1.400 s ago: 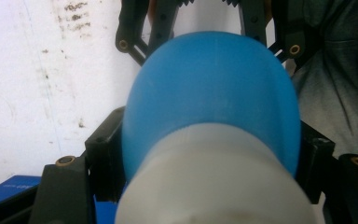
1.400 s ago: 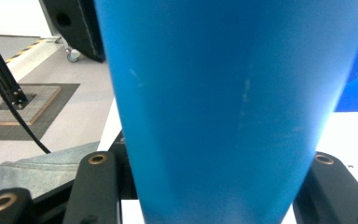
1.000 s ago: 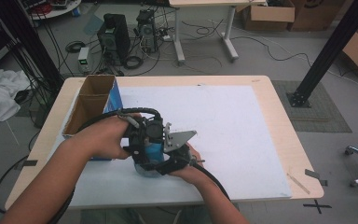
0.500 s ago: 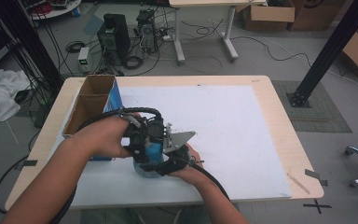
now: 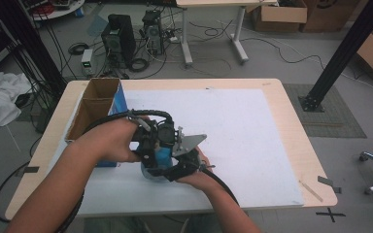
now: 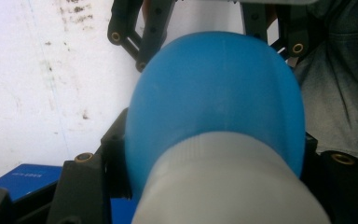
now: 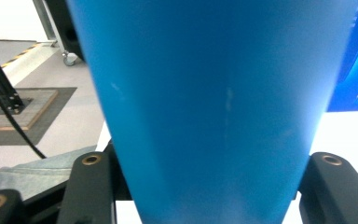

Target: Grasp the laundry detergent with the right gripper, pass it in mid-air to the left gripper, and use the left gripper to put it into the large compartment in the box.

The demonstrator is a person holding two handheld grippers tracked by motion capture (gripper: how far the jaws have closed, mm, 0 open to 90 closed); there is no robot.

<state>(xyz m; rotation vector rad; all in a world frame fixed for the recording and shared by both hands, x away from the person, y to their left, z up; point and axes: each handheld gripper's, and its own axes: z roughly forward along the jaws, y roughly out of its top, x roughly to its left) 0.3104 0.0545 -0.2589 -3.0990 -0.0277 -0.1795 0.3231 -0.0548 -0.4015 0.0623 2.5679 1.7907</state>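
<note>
High view: our two hands meet near the bench's [image 5: 291, 145] front edge, left gripper [image 5: 148, 145] and right gripper [image 5: 182, 162] both on a blue bottle [image 5: 161, 156]. Since half a second ago, hardly anything has shifted. An open cardboard box [image 5: 94, 109] sits just left; wide white sheet [image 5: 252, 136] free to the right.

Left gripper view: jaws clenched against the blue bottle [image 6: 214, 93] at its white cap [image 6: 228, 182].

Right gripper view: jaws grasping the bottle's [image 7: 209, 102] body; bench edge and floor lie left.
</note>
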